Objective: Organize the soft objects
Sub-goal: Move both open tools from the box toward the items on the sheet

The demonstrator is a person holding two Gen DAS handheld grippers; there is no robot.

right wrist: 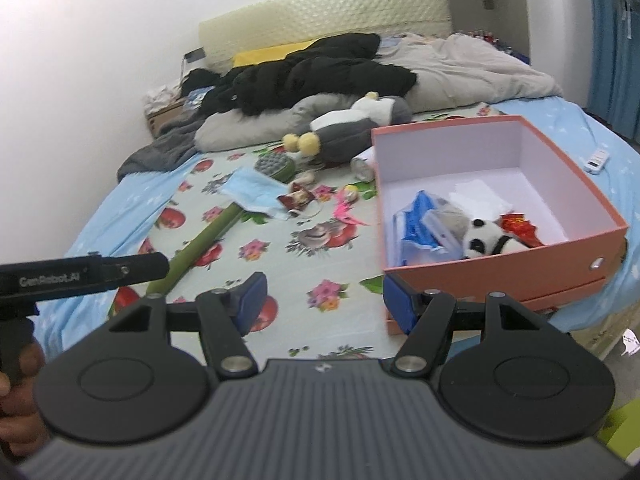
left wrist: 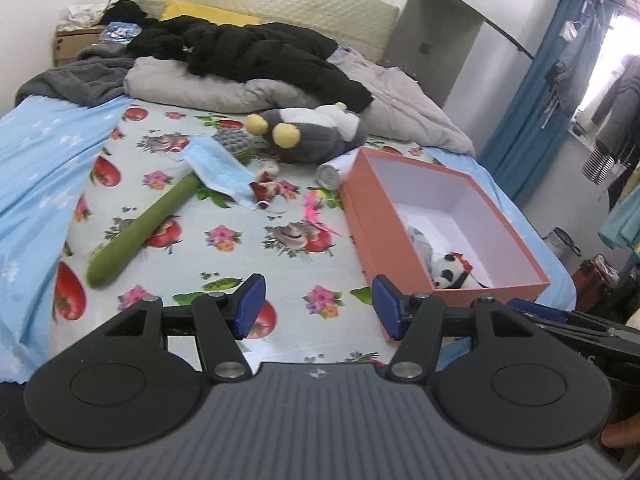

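Both tongs hang over the near edge of the bed [left wrist: 240,248]. Left tongs [left wrist: 318,306]: jaws apart, nothing between the blue pads, only the fruit-print sheet [left wrist: 224,200] below. Right tongs [right wrist: 322,304]: likewise released and empty, right pad just at the near corner of the box [right wrist: 500,268]. In the right view I see the left tool's black bar and my hand [right wrist: 20,400] on its grip at the left edge.

Box: orange outside, white inside, open, sitting on the right side of the bed near the foot. Inside it, toward the near wall, lie a panda [right wrist: 486,240], a blue-and-clear pouch [right wrist: 420,228], a red item behind the panda, and white paper further back.

Soft things outside the box, on the sheet:
- green stick [left wrist: 140,232], long, lying diagonally on the left, its grey knobbed head toward the pillows.
- mask [left wrist: 220,172], pale blue, draped across the stick's upper part.
- small red-and-white item just right of the mask; I cannot tell what it is.
- pink feather [left wrist: 316,216], between mask and box.
- plush [left wrist: 316,128], grey and white with yellow pom-poms, beyond the others, against the grey pillow [left wrist: 200,84].
- can [left wrist: 330,176], on its side, just beside the box's far left corner.

Black jacket [left wrist: 256,52] heaped over pillow and duvet at the head. White remote [right wrist: 597,160] on the blue sheet, right of the box.
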